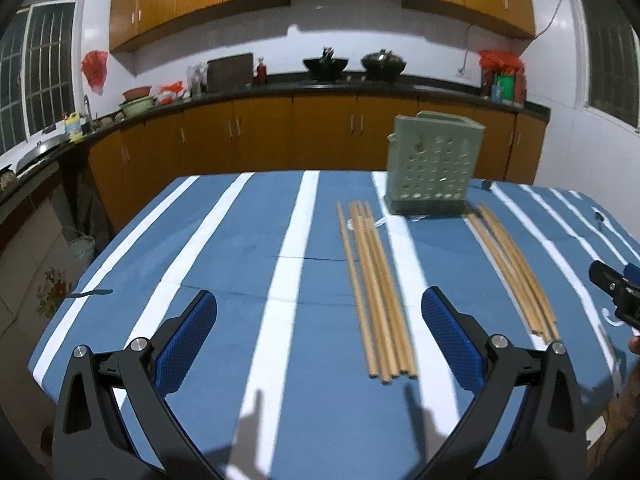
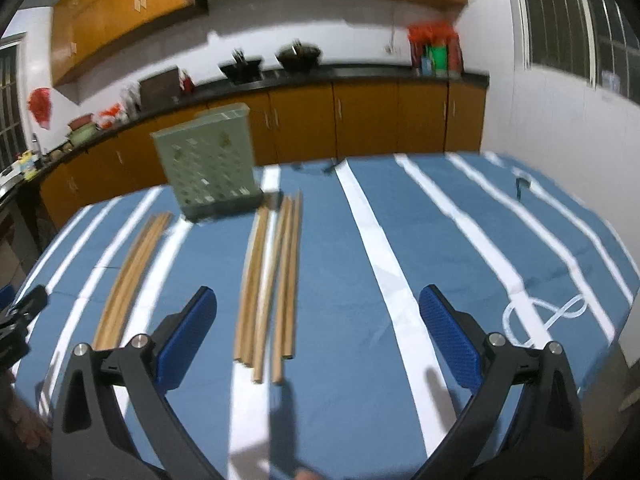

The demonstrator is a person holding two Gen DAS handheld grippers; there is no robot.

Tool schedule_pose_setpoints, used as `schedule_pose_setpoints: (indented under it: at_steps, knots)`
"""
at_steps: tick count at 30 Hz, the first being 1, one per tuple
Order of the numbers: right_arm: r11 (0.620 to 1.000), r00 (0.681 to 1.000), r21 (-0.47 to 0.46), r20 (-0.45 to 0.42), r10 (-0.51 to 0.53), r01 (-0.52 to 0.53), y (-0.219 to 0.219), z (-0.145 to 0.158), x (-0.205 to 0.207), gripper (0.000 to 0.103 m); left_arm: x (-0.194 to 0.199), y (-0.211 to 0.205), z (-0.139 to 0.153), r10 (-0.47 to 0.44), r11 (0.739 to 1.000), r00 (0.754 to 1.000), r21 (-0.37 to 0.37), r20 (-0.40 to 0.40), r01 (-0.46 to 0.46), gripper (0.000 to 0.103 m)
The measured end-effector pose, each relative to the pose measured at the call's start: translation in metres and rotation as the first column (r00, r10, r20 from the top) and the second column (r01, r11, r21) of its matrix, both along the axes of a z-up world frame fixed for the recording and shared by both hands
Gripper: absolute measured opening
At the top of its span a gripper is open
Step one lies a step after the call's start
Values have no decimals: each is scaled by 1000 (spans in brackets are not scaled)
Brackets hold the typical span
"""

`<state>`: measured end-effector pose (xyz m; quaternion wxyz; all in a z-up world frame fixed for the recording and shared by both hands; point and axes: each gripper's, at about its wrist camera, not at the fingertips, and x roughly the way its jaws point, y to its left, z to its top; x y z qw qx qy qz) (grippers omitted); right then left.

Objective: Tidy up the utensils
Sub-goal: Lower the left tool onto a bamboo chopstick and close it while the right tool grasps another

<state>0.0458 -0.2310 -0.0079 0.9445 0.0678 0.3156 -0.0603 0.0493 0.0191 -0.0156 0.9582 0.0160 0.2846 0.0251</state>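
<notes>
Two bundles of wooden chopsticks lie lengthwise on a blue-and-white striped tablecloth. In the left wrist view one bundle (image 1: 378, 292) lies ahead of my open, empty left gripper (image 1: 318, 312), toward its right finger; the other bundle (image 1: 514, 272) lies further right. A pale green perforated utensil holder (image 1: 434, 168) stands upright at the far end of the bundles. In the right wrist view my right gripper (image 2: 318, 312) is open and empty, above the table. One bundle (image 2: 272, 280) lies ahead, nearer the left finger; the other (image 2: 132, 272) lies left. The holder (image 2: 208, 160) stands behind them.
The table edge (image 1: 100, 264) drops off at the left, with a small dark utensil (image 1: 90, 293) near it. A spoon (image 1: 599, 218) lies at the far right. A clear looped cord (image 2: 544, 312) lies right of my right gripper. Wooden cabinets and a dark counter (image 1: 320, 88) run behind.
</notes>
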Motion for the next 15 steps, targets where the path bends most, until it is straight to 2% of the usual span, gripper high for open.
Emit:
schedule_pose_setpoints:
  at_steps: [1, 2, 3, 4, 5, 6, 7, 9, 12, 15]
  knots:
    - [1000, 1000, 8, -25, 0, 1, -3, -3, 7, 90, 4, 4, -1, 5, 1000, 1000, 5, -7, -5, 99]
    - [1000, 999, 11, -49, 3, -2, -4, -7, 15, 75, 9, 6, -2, 10, 1000, 1000, 15, -20, -10, 93]
    - [1000, 997, 12, -80, 10, -9, -5, -11, 24, 67, 14, 7, -4, 10, 1000, 999, 20, -35, -10, 86]
    - [1000, 994, 21, -107, 20, -18, -6, -16, 32, 55, 21, 10, -6, 7, 1000, 998, 19, -61, -6, 82]
    - [999, 991, 36, -131, 32, -28, -6, -20, 40, 44, 26, 11, -9, 2, 1000, 996, 9, -86, -1, 74]
    - [998, 988, 52, -149, 44, -37, -7, -23, 46, 41, 31, 12, -11, -4, 1000, 994, -4, -106, 4, 68]
    - [997, 985, 65, -163, 56, -46, -5, -26, 52, 37, 35, 14, -14, -13, 1000, 992, -23, -126, 10, 65]
    - [995, 979, 76, -185, 81, -68, -2, -31, 61, 35, 41, 16, -19, -40, 997, 986, -66, -164, 29, 55]
    - [993, 971, 70, -211, 109, -96, 4, -36, 73, 30, 48, 14, -25, -71, 994, 977, -90, -200, 53, 47]
    - [991, 957, 65, -261, 131, -118, 8, -45, 86, 20, 54, 10, -29, -102, 992, 967, -100, -235, 80, 39]
